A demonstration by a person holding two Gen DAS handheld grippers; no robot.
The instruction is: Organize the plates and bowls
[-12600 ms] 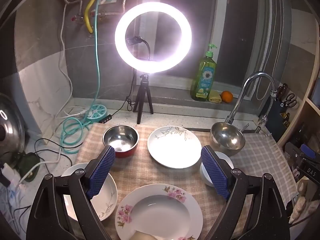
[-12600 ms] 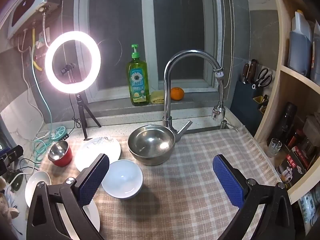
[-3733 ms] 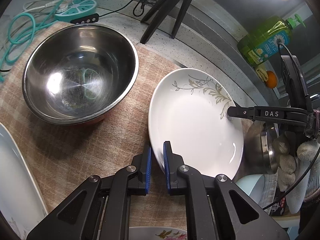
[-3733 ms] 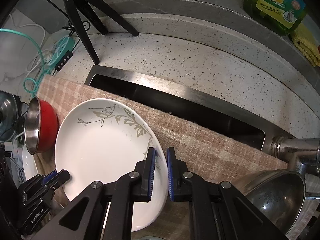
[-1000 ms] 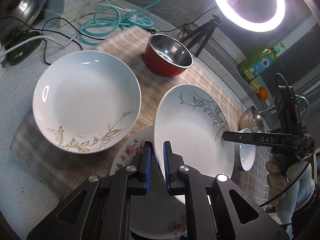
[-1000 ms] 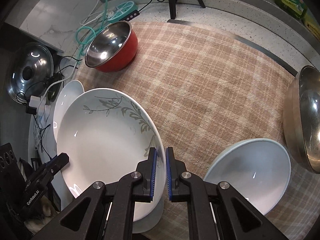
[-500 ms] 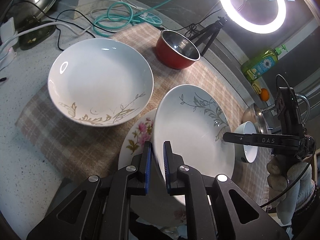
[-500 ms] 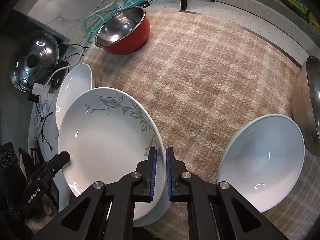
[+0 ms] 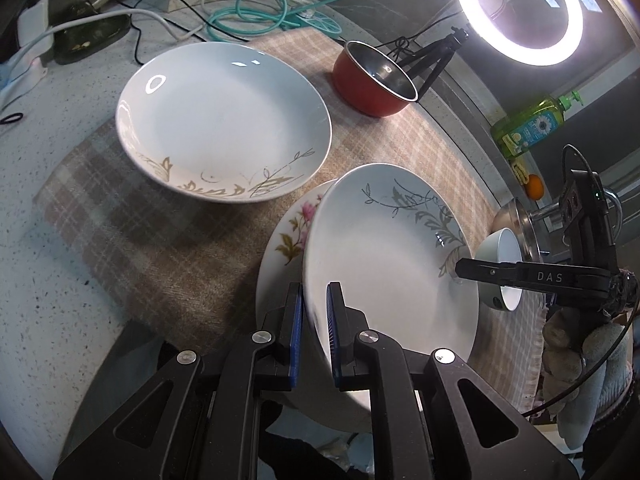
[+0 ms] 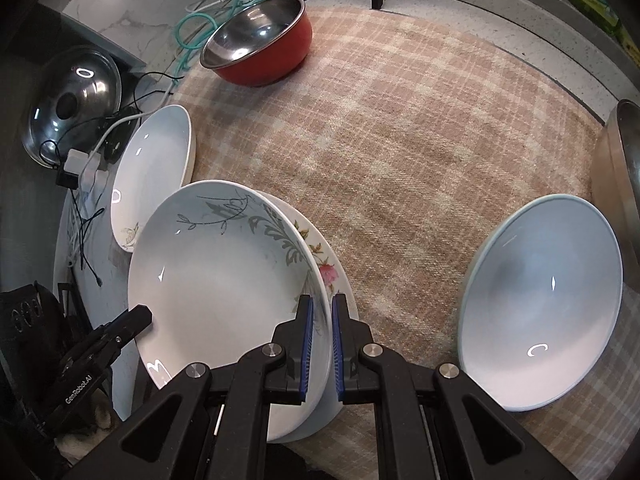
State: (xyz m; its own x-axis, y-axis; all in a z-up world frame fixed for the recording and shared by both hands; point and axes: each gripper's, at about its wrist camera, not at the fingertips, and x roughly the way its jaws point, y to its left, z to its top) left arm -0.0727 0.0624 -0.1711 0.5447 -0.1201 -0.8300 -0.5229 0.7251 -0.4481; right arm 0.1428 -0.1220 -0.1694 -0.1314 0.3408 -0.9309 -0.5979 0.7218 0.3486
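Both grippers hold one white plate with a grey leaf pattern (image 9: 384,248) by opposite rims. My left gripper (image 9: 314,312) is shut on its near rim; my right gripper (image 10: 320,328) is shut on the other rim, and the plate also shows in the right wrist view (image 10: 216,280). The plate hangs just over a pink-flower plate (image 9: 288,240), seen under it in the right wrist view (image 10: 324,268). A white bowl with gold leaves (image 9: 216,128) lies to the left. A small pale blue bowl (image 10: 544,272) lies to the right.
A red steel-lined bowl (image 9: 372,80) stands at the back of the checked cloth (image 10: 420,120). A large steel bowl (image 10: 624,168) sits at the right edge. Cables (image 9: 248,8), a pot lid (image 10: 72,100), a ring light (image 9: 520,8) and a soap bottle (image 9: 528,128) line the counter.
The leaf plate, held by both grippers, has come lower and sits closer over the pink-flower plate. The gold-leaf bowl and red bowl appear farther away to the upper left.
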